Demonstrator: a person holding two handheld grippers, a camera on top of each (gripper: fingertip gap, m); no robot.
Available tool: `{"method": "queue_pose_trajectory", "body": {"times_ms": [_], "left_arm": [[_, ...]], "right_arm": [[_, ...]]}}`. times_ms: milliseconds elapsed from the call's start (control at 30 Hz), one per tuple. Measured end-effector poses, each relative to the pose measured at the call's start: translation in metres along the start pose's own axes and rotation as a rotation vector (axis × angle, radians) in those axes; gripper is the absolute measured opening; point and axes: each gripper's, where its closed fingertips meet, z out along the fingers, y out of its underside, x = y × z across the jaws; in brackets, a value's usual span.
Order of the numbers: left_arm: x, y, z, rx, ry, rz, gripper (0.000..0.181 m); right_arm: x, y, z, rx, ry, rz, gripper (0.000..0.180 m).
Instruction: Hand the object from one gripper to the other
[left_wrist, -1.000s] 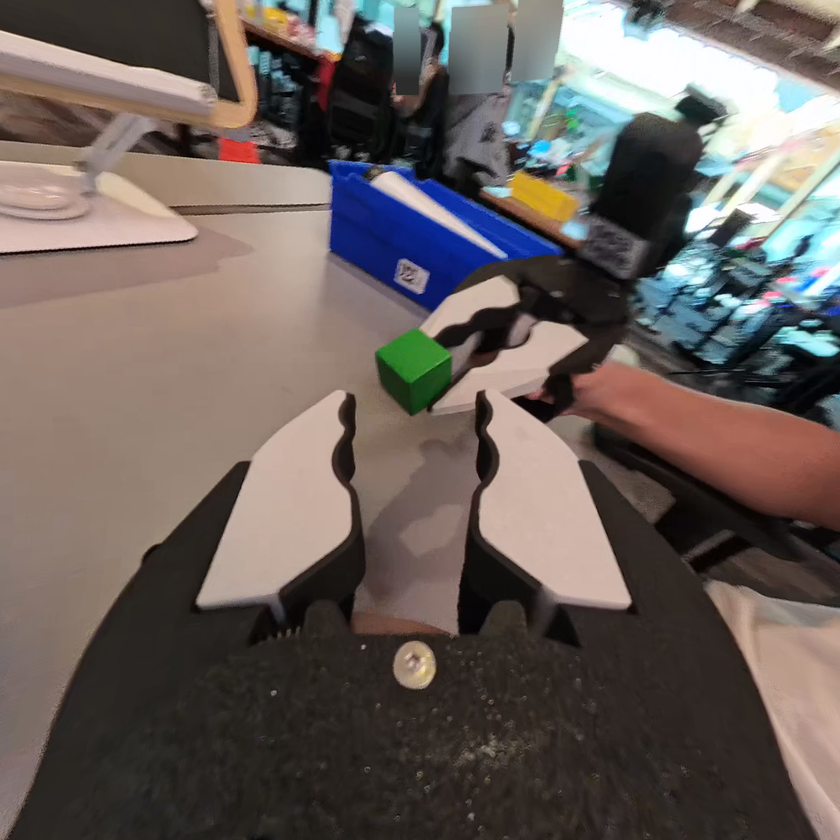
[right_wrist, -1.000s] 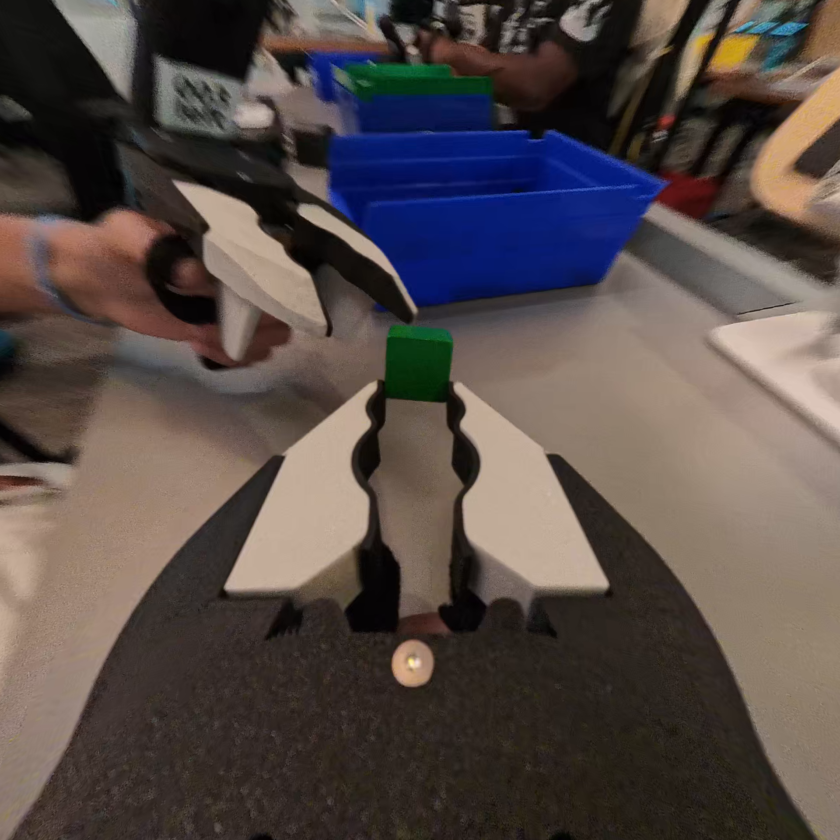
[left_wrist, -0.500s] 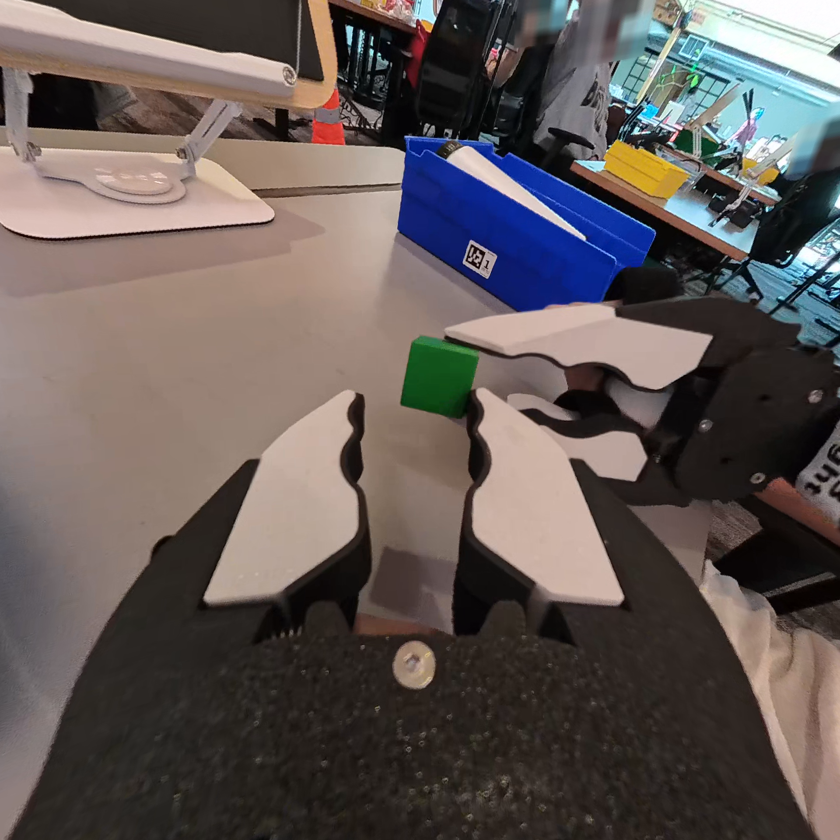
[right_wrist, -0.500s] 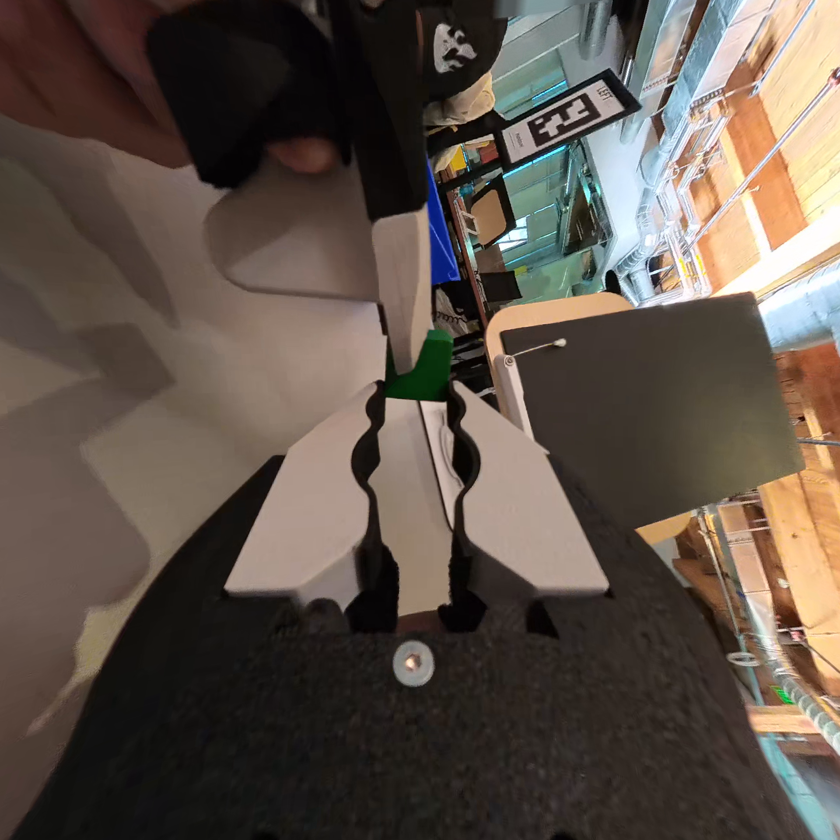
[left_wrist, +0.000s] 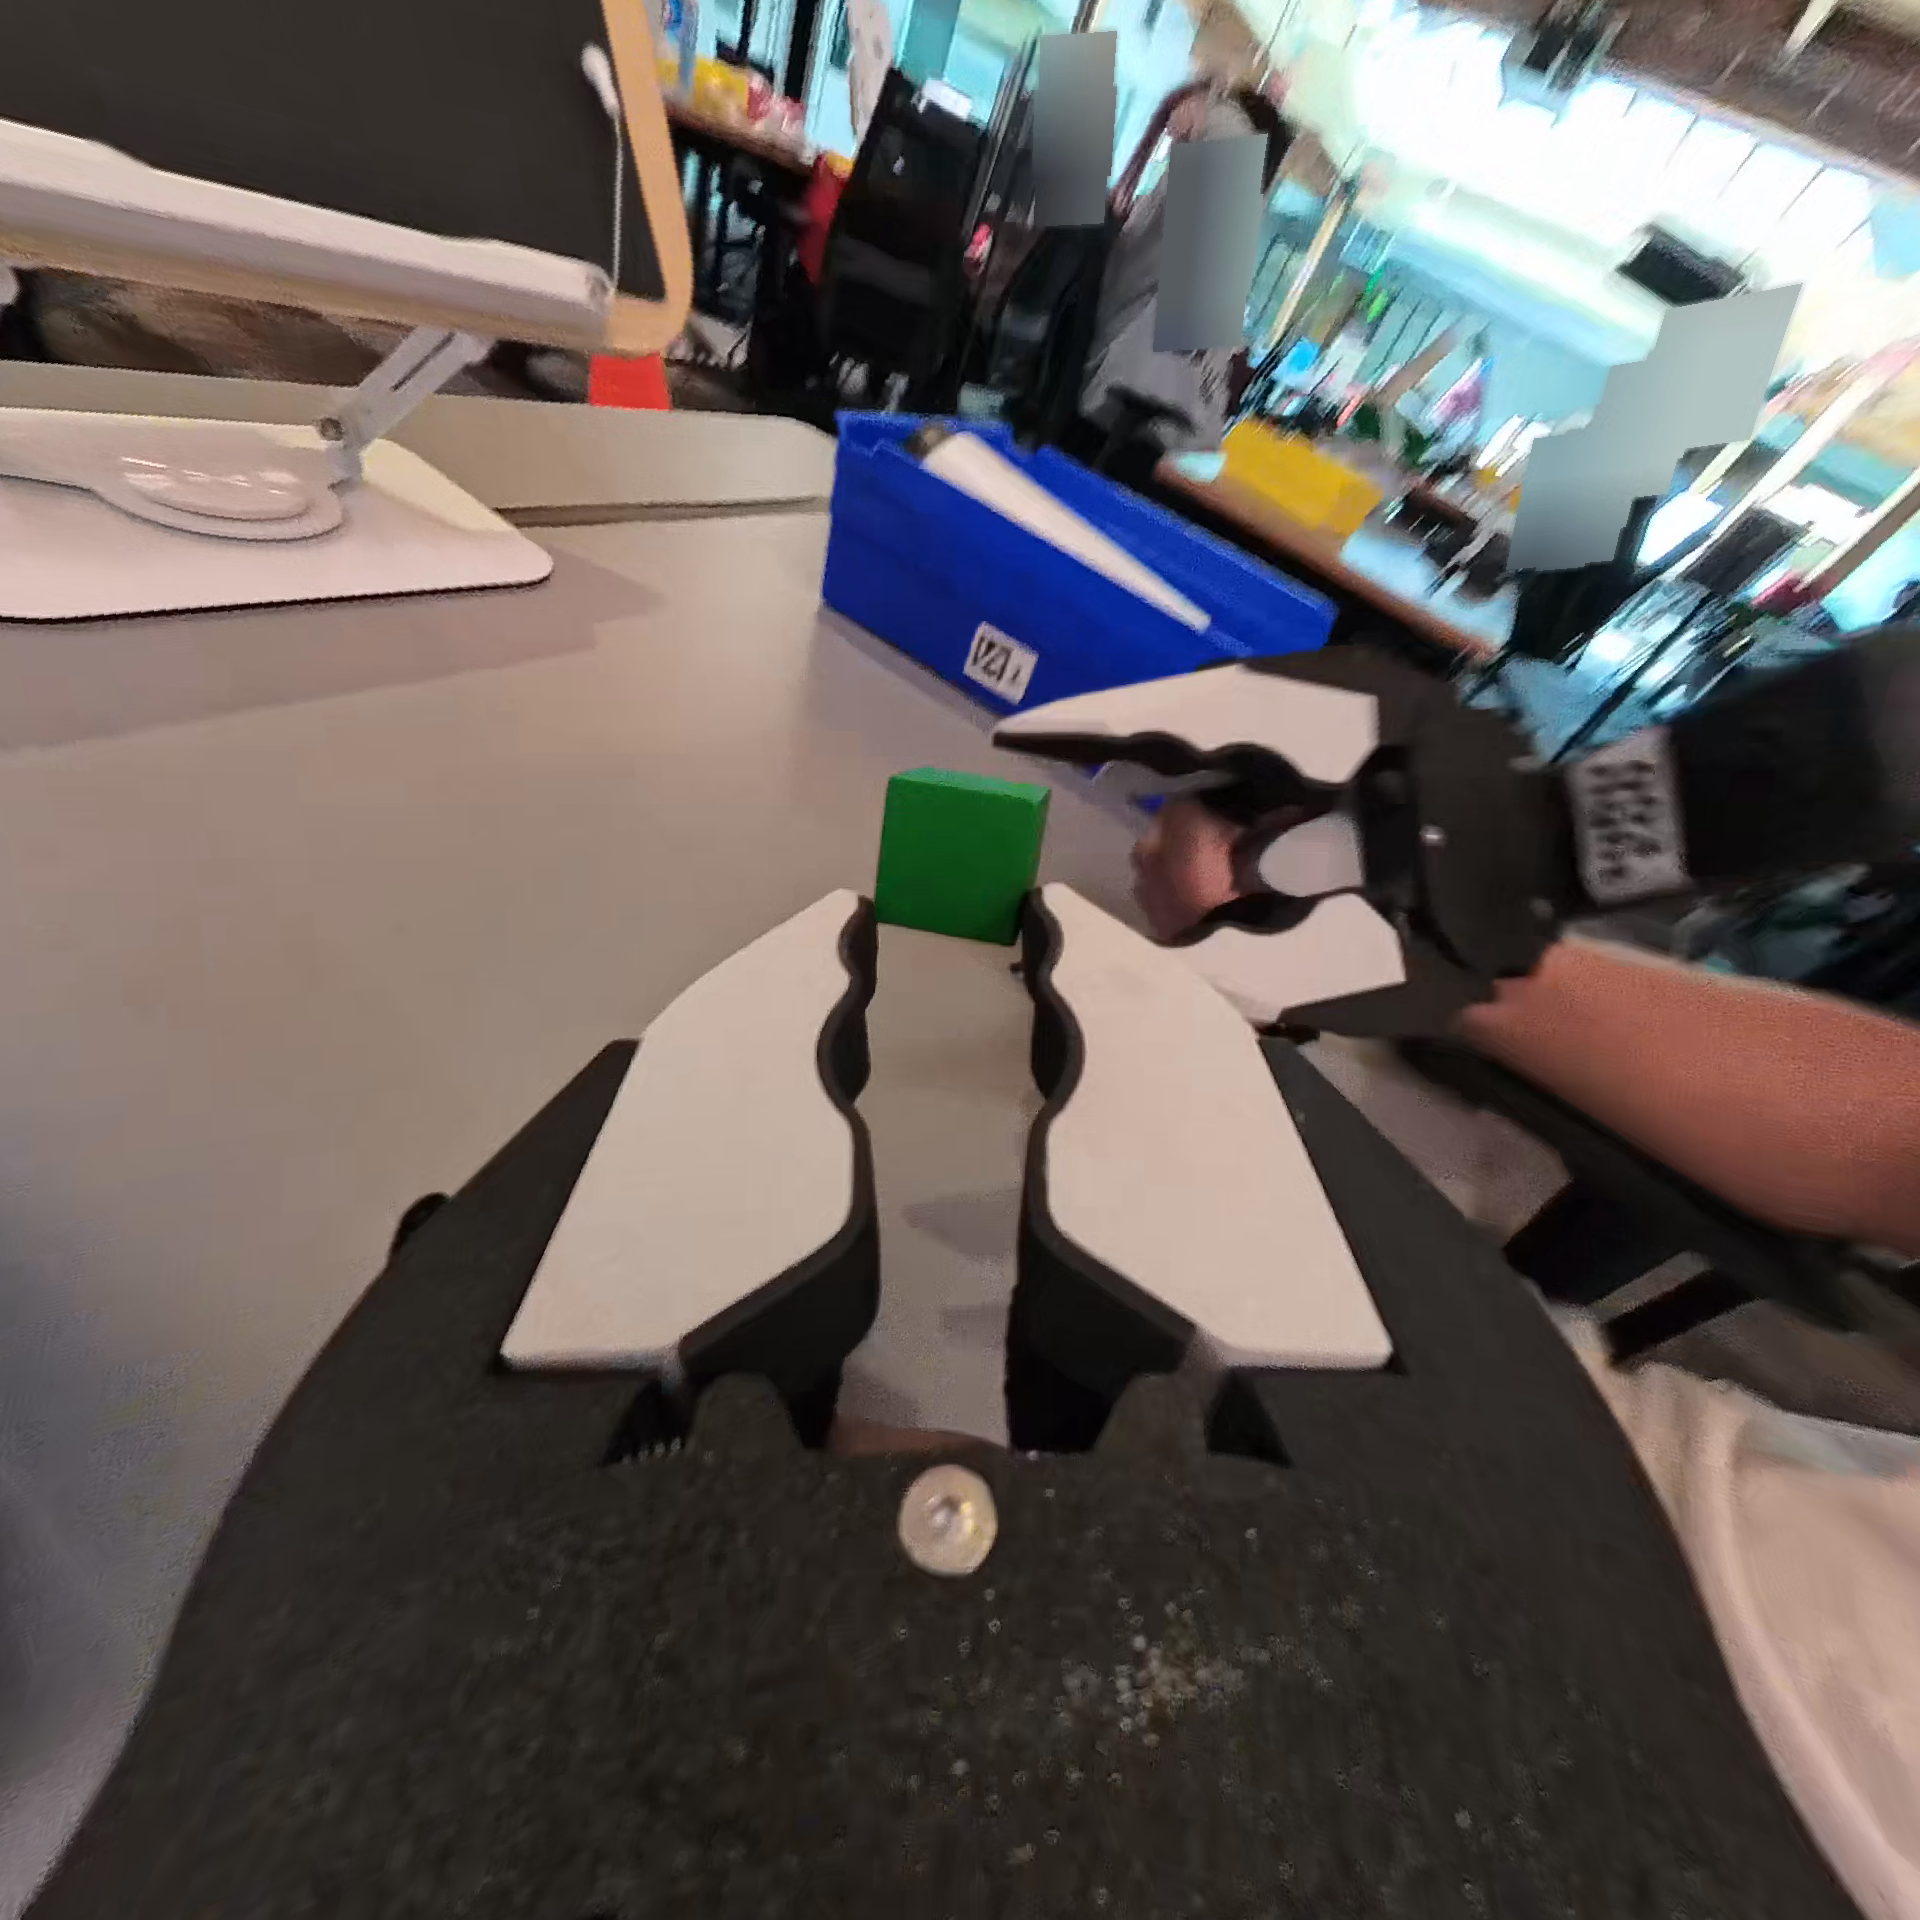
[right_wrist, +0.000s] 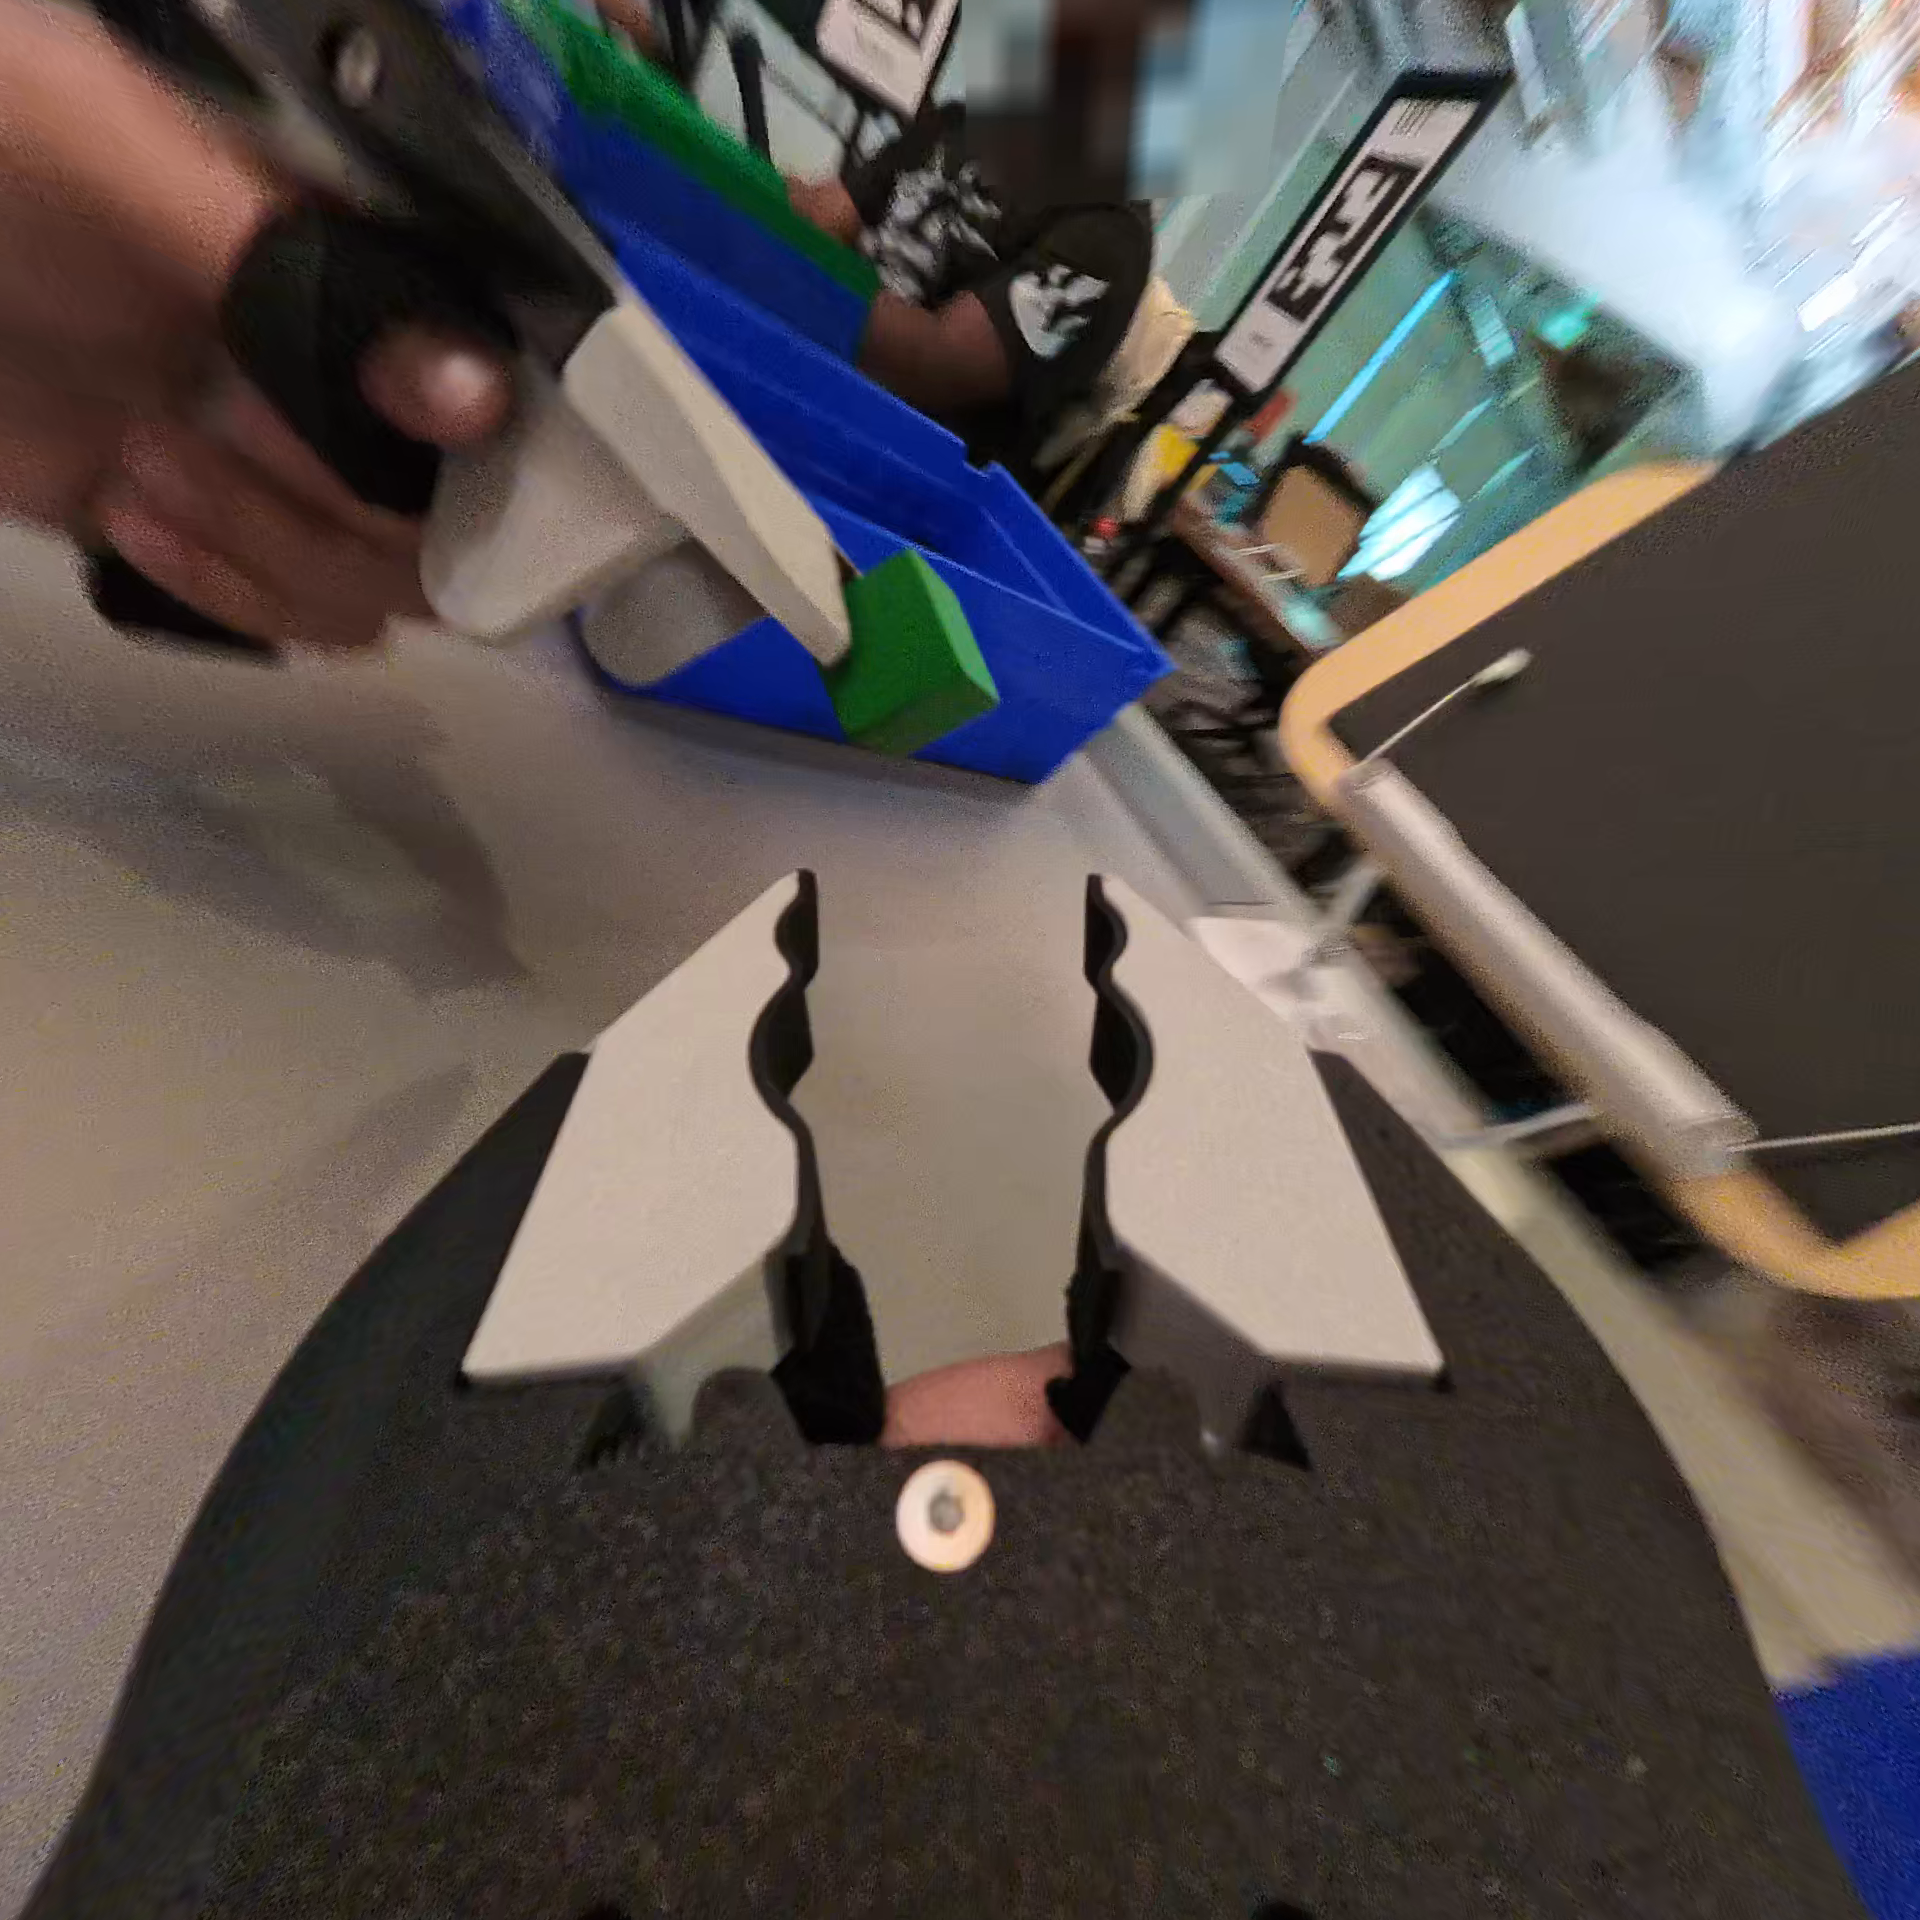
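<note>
Your left gripper (left_wrist: 951, 914) now pinches the green cube (left_wrist: 961, 868) at its fingertips, above the grey table (left_wrist: 416, 883). Your right gripper (right_wrist: 948, 894), which held it half a second ago, has let go and backed off, fingers wide and empty. The handover looks done.

The block (left_wrist: 961, 868) sits between the tips of the left gripper (left_wrist: 948, 914), above the table (left_wrist: 416, 883). The right gripper (left_wrist: 1081, 831) is at 3 o'clock from it, apart. The bin (left_wrist: 935, 592) stands behind, at 12 o'clock.
</note>
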Motion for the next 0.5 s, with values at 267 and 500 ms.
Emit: {"method": "queue_pose_trajectory", "body": {"times_ms": [267,500], "left_arm": [[0.027,-0.010,-0.002,0.110,0.307,-0.254,0.026],[0.042,-0.003,0.008,0.093,0.335,-0.240,0.026]], "right_arm": [[0.000,-0.038,-0.024,0.295,-0.605,0.977,0.054],[-0.009,-0.048,-0.019,0.327,-0.637,1.031,0.050]]}}
